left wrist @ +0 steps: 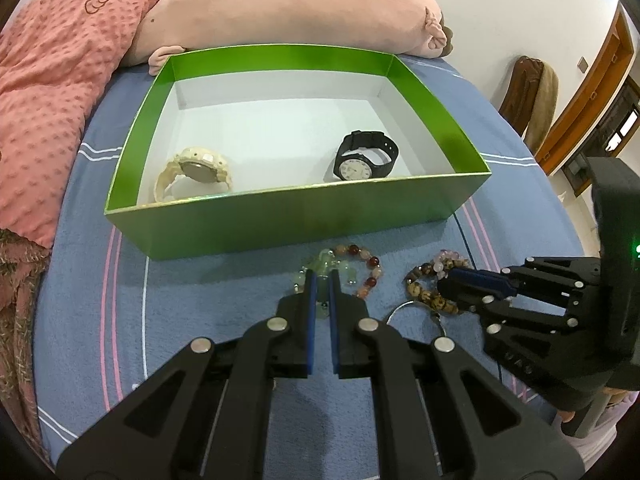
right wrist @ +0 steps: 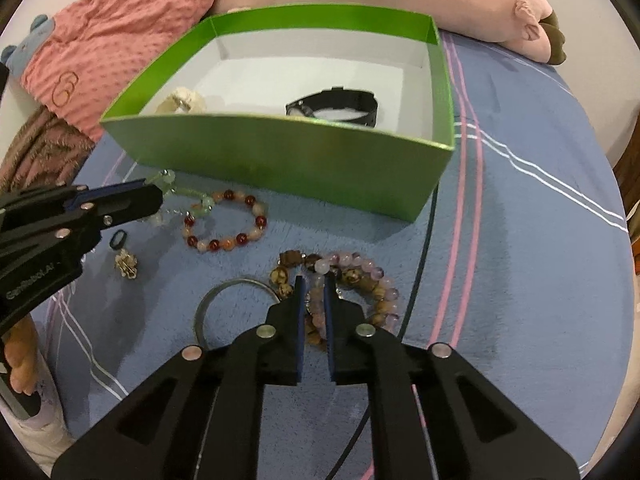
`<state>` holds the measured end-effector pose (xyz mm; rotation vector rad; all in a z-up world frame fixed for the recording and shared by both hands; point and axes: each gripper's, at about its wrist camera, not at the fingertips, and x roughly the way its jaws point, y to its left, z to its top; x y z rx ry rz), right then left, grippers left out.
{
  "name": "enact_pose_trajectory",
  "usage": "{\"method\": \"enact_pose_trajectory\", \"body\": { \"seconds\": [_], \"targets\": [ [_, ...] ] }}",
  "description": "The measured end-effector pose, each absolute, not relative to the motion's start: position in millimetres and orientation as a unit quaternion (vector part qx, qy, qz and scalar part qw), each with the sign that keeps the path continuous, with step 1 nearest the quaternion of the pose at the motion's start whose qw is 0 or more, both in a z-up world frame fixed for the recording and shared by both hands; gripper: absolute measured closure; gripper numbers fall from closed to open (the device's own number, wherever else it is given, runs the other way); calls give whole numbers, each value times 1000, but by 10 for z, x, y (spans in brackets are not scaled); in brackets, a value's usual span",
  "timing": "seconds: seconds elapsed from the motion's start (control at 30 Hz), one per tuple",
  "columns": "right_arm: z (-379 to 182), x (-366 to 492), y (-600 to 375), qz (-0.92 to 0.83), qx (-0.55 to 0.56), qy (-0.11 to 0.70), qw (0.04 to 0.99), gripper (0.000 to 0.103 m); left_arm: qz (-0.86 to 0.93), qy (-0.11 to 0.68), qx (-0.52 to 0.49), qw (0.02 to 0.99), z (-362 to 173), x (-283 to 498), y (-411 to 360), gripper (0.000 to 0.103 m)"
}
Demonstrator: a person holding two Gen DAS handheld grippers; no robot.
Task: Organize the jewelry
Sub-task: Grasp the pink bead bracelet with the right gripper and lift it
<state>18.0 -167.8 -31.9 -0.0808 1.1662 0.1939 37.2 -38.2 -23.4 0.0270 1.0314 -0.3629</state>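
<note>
Right gripper [right wrist: 314, 280] pinches pink bracelet [right wrist: 320, 267]; left gripper [left wrist: 322, 274] pinches green bracelet [left wrist: 320, 264]

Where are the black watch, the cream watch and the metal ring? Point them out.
black watch [left wrist: 352, 169], left wrist view, on its dial.
cream watch [left wrist: 196, 170], left wrist view, on its face.
metal ring [right wrist: 208, 300], right wrist view, on its left rim.

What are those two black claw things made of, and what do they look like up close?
Both are the same design. The left gripper and right gripper have matte black, plastic-looking angular linkages with triangular cut-outs, joined by round silver pins. Each narrow finger carries a flat blue pad on its inner face. The left one's side bears small white lettering, too blurred to read, and the right one's body shows a green light.
</note>
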Motion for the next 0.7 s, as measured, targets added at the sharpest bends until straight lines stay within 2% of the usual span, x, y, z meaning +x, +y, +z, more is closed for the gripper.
{"method": "enact_pose_trajectory", "body": {
  "seconds": [0.07,0.23,0.3,0.7],
  "targets": [
    [-343,182,-1664,82,-48,547,832,79,-173,490,13,854,-234,369,-385,97],
    [-344,167,-1668,76,-54,542,835,79,-172,491,14,854,-237,368,-387,97],
    [-346,153,-1666,76,-57,541,835,94,-172,491,14,854,-237,361,-394,97],
    [-144,78,-1694,81,-35,507,857,95,-170,489,13,855,-210,348,-369,97]
  ]
}}
